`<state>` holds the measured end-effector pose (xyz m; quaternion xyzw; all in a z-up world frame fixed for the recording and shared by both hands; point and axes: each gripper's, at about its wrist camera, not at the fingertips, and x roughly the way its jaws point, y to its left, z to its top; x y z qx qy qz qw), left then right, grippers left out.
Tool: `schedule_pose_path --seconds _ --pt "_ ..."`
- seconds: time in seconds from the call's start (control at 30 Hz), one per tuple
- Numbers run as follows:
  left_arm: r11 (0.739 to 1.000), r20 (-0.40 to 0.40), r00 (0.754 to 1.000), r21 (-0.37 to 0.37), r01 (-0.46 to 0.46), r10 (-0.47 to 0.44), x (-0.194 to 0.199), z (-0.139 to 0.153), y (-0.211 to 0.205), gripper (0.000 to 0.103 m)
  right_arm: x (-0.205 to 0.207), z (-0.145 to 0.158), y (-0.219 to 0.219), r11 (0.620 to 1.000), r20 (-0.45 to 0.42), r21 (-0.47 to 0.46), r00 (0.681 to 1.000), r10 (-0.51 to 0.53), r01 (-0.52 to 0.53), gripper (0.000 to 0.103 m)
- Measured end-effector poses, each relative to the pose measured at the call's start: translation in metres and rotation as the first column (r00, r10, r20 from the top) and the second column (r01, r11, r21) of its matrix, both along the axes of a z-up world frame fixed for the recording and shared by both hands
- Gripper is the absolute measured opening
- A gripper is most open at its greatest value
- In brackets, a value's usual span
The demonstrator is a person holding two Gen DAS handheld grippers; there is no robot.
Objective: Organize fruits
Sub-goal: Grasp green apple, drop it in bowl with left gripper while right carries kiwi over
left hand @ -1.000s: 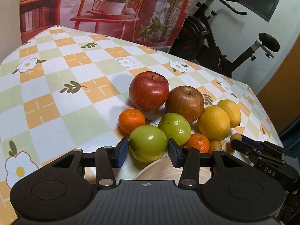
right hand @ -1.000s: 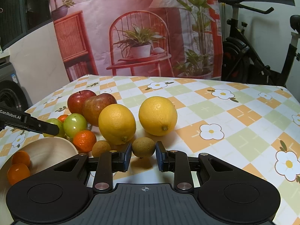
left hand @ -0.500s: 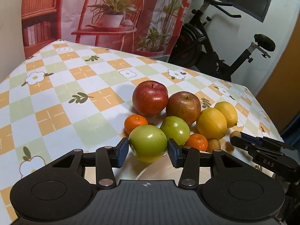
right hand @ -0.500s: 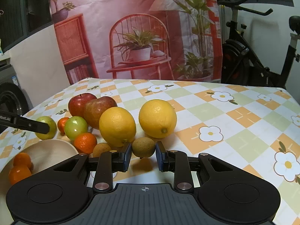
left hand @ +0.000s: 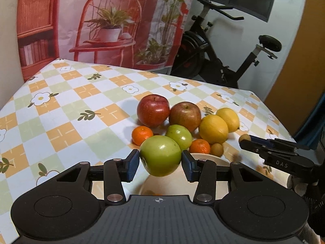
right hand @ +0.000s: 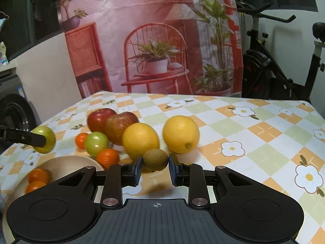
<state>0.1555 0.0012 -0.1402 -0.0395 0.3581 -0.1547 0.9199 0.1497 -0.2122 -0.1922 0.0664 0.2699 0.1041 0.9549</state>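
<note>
Clamping green apple [left hand: 160,155], left gripper [left hand: 160,163].

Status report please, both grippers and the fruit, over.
Left gripper shut on green apple, lifted above bowl. Right gripper shut on kiwi. Nothing blocking the bowl.

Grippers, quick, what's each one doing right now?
Left gripper: shut on the green apple.
Right gripper: shut on the kiwi.
</note>
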Motion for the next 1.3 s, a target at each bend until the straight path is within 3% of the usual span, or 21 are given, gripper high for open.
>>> schedule_pose_path --seconds 0.43,0.73,1.3 --pt "0.998 -0.023 0.998 -0.002 0.065 -0.065 -0.021 0.001 -0.003 0.048 -0.029 0.015 0.033 0.993 0.016 0.019 0.994 0.112 -0.112 0.025" --pt "0.993 -0.05 0.992 0.007 0.116 -0.115 -0.014 -0.011 -0.011 0.048 -0.032 0.009 0.048 0.986 -0.015 -0.009 0.986 0.164 -0.164 0.025" --pt "0.995 -0.081 0.993 0.031 0.09 -0.087 -0.006 -0.023 -0.011 0.042 -0.032 0.003 0.057 0.978 -0.051 -0.059 0.979 0.199 -0.202 0.028"
